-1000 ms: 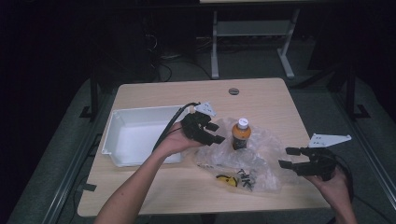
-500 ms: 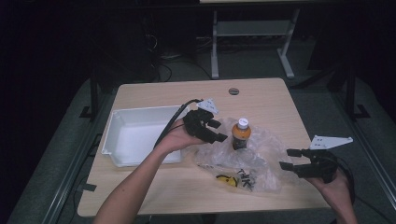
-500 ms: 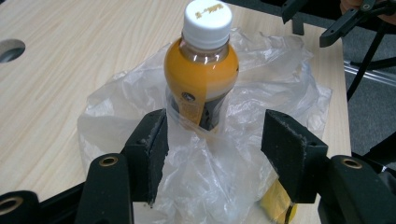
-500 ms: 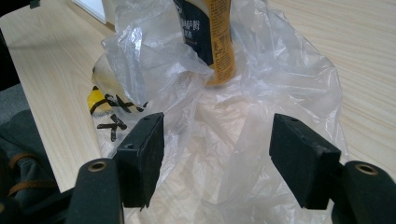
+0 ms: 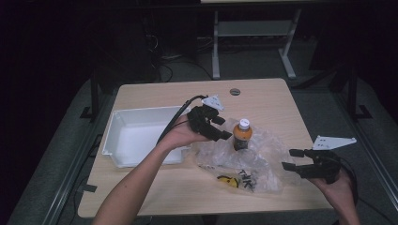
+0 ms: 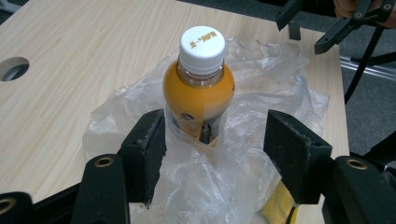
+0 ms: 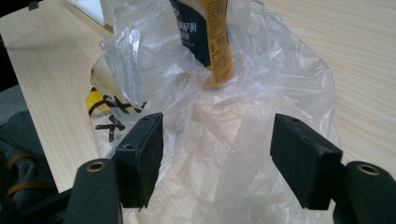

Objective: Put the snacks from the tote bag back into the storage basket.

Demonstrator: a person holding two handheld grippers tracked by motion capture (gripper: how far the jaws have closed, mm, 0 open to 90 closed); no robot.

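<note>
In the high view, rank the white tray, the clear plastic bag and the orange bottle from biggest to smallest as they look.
1. white tray, largest, though the clear plastic bag comes close.
2. clear plastic bag, spread flat on the table.
3. orange bottle, plainly smallest, standing on the bag.

Overhead camera faces forward; both tool cameras closely share the bottle (image 6: 200,88).

Two black handheld grippers are seen, the left gripper (image 5: 220,127) and right gripper (image 5: 294,159), each with brass-ringed screw holes, blocky foam-faced pads (image 6: 145,142), a grey three-cornered top plate (image 5: 334,141) and a trailing black cable (image 5: 174,121).
</note>
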